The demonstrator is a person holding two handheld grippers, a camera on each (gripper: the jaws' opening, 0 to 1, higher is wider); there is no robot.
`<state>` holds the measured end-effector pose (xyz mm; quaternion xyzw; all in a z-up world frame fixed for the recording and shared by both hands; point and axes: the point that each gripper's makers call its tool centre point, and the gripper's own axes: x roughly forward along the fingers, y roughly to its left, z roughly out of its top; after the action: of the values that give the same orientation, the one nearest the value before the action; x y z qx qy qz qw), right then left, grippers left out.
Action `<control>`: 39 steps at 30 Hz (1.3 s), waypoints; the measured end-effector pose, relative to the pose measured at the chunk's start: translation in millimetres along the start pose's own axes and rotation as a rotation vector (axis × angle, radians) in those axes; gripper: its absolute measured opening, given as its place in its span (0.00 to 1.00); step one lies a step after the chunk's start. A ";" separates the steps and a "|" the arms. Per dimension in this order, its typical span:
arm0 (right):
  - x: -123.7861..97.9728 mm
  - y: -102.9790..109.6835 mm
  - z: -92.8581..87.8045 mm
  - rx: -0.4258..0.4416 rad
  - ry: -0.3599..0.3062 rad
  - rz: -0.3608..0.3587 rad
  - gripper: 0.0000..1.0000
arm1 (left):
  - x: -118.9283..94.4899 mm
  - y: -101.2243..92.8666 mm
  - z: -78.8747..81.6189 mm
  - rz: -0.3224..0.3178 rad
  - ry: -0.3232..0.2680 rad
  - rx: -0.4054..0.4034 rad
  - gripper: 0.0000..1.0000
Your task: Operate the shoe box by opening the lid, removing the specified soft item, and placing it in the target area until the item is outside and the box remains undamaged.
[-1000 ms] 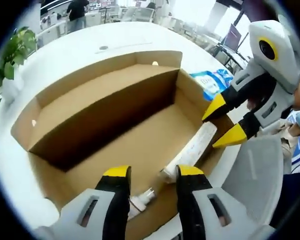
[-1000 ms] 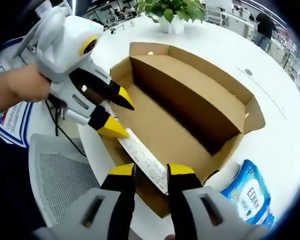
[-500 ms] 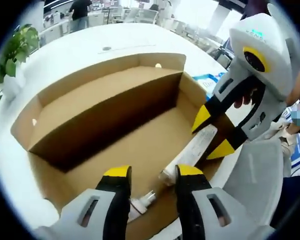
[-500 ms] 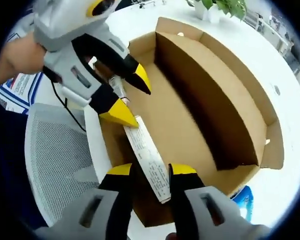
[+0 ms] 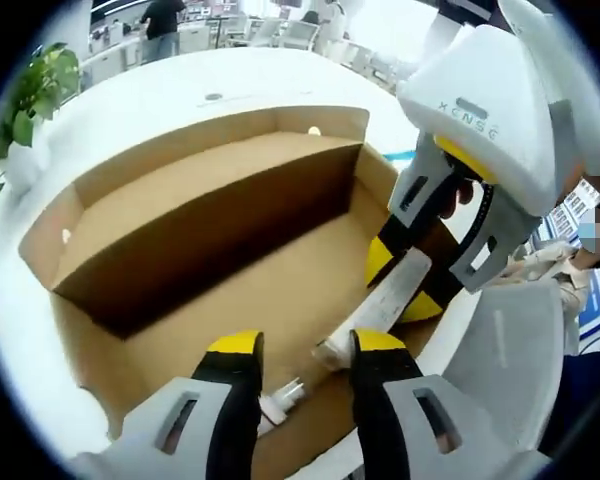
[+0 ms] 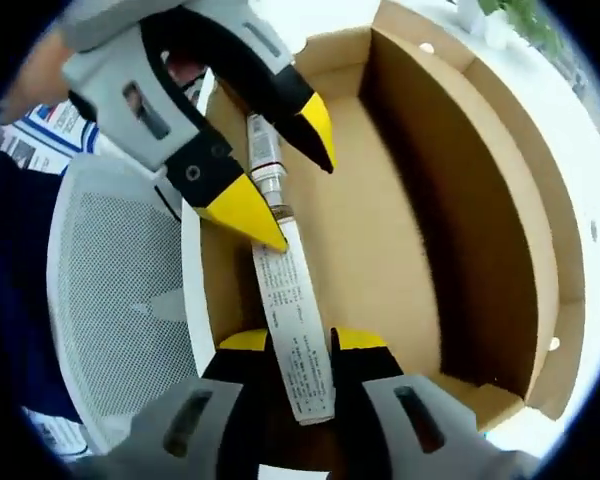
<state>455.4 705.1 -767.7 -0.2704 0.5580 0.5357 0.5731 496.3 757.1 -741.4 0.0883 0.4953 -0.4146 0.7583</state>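
Observation:
The open cardboard shoe box (image 5: 210, 125) (image 6: 480, 200) rests on a white round table (image 5: 170, 85). A white tube with small print (image 5: 385, 295) (image 6: 292, 320) lies inside along the near wall, its cap end (image 5: 285, 398) (image 6: 265, 165) toward my left gripper. My left gripper (image 5: 307, 345) (image 6: 298, 195) is open, and the tube's cap end lies between its jaws. My right gripper (image 6: 300, 342) (image 5: 400, 285) is low in the box. Its jaws stand on either side of the tube's flat end, with the same gap as before.
A grey mesh chair (image 5: 510, 350) (image 6: 110, 290) stands against the table edge beside the box. A potted plant (image 5: 35, 90) sits at the table's far left. A blue packet (image 5: 405, 156) lies past the box's right end. Printed papers (image 6: 40, 130) lie beyond the chair.
My right gripper has dropped into the box and slid its jaws over the tube's flat end. The left gripper and the tube have stayed where they were.

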 end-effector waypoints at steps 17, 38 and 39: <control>14.9 -4.0 -2.1 -0.088 0.036 -0.006 0.19 | -10.0 -22.3 -3.3 -0.110 -0.089 0.066 0.33; -65.4 0.7 0.3 -0.205 -0.035 -0.075 0.18 | -21.0 -48.1 8.4 -0.186 -0.172 0.177 0.34; -70.8 2.7 0.6 -0.211 -0.036 -0.078 0.18 | -23.6 -51.2 10.7 -0.189 -0.181 0.191 0.34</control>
<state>467.0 684.3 -701.0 -0.3411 0.4769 0.5737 0.5719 463.0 731.3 -702.5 0.0753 0.3894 -0.5354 0.7457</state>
